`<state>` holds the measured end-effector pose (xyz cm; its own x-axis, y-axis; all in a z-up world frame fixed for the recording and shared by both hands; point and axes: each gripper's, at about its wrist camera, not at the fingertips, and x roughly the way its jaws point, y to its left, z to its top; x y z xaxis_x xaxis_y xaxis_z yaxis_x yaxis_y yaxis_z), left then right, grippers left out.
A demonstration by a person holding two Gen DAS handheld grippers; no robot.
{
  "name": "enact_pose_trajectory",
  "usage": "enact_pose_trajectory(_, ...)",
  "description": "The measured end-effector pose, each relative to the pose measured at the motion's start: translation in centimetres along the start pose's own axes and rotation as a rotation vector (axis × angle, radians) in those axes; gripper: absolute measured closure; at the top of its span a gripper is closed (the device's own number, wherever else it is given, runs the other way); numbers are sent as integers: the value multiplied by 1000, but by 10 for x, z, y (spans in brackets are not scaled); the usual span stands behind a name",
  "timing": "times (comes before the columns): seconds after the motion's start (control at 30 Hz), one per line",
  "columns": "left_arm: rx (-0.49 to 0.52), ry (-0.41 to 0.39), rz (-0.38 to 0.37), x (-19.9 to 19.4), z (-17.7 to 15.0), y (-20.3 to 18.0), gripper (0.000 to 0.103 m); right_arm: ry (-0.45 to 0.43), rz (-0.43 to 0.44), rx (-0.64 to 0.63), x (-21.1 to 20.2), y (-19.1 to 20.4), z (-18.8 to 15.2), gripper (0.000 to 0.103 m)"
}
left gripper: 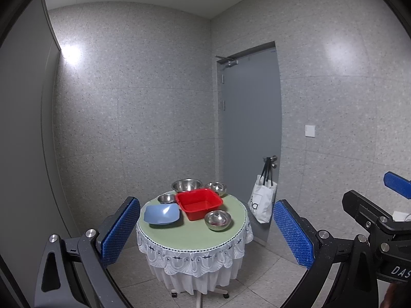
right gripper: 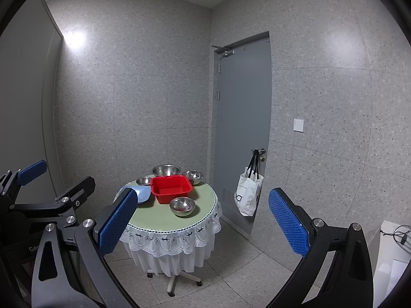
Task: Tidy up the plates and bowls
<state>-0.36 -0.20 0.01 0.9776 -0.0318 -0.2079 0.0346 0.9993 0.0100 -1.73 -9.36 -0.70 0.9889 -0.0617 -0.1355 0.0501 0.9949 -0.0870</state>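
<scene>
Nearest the lens, the left gripper (left gripper: 206, 231) stood with its blue pads spread wide and nothing between them; the right gripper (right gripper: 203, 227) was likewise released and empty. Both hung well short of the round table (left gripper: 195, 238), which wore a green cloth with a white lace skirt.

The red square basin (left gripper: 199, 202) sat at the middle of the tabletop and serves as landmark. Behind it stood the large steel bowl (left gripper: 186, 184). To its left lay the blue square bowl (left gripper: 161, 213), tipped slightly. In front of it and a little to the right sat a steel bowl (left gripper: 217, 220) near the table's edge. Behind it to the right was another small steel bowl (left gripper: 217, 188), and at its back-left corner the smallest steel bowl (left gripper: 166, 198), just beside the basin wall.

No dish appeared gathered yet. The approach likely wanted both grippers brought in over the table, and each bowl pinched on its rim, one finger inside. Steel walls are probably slick, so a firm, square bite seemed wise. Nesting smaller bowls into larger would suit, with the near bowl taken first to avoid knocking it off.
</scene>
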Motion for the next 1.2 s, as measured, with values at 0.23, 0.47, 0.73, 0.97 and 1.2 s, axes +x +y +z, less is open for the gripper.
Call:
enact_pose_trajectory(0.23, -2, 0, -1, 1, 0, 1, 1, 1, 0, -1, 1, -1, 0, 0)
enact_pose_trajectory(0.47, -1, 2, -1, 0, 1, -3, 1, 4, 2, 0, 1, -2, -1, 0)
enact_pose_trajectory(0.73, 2, 4, 0, 3, 1, -6, 1, 7, 3, 3, 3, -4, -1, 0)
enact_pose_trajectory(0.97, 5, 4, 0, 6, 2, -9, 1, 11, 6, 6, 7, -11, -1, 0)
enact_pose_trajectory(1.2, 5, 5, 2, 8, 0, -10, 1, 15, 7, 6, 13, -18, -1, 0)
